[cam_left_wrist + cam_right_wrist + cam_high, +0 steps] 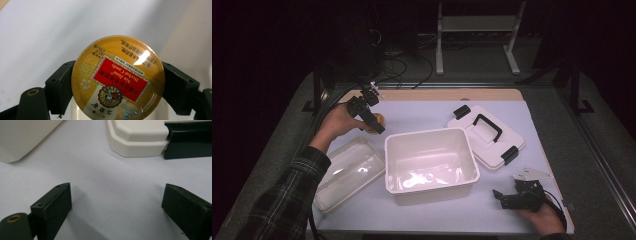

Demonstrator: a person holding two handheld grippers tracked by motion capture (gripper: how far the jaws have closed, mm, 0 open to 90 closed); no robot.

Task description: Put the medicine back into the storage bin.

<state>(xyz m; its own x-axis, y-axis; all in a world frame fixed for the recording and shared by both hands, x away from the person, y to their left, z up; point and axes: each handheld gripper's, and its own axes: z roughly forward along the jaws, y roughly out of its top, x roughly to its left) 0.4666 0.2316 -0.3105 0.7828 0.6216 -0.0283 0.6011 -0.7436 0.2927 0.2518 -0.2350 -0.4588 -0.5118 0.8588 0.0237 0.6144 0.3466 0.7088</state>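
A round golden candy tin [117,80] with a red label reading "Nin Jiom Herbal Candy" sits between the jaws of my left gripper [117,87], which is shut on its rim. In the high view the left gripper [373,122] holds the tin [377,120] above the table's back left, beside the empty white bin [431,162]. My right gripper [501,196] rests low near the front right of the table. Its jaws stand wide open in the right gripper view, right gripper [117,207] with nothing between them.
The bin's white lid [484,135] with a black handle and latches lies at the back right; its corner [140,140] shows ahead of the right gripper. A shallow translucent tray [347,172] lies left of the bin. A pale mat [422,117] covers the table.
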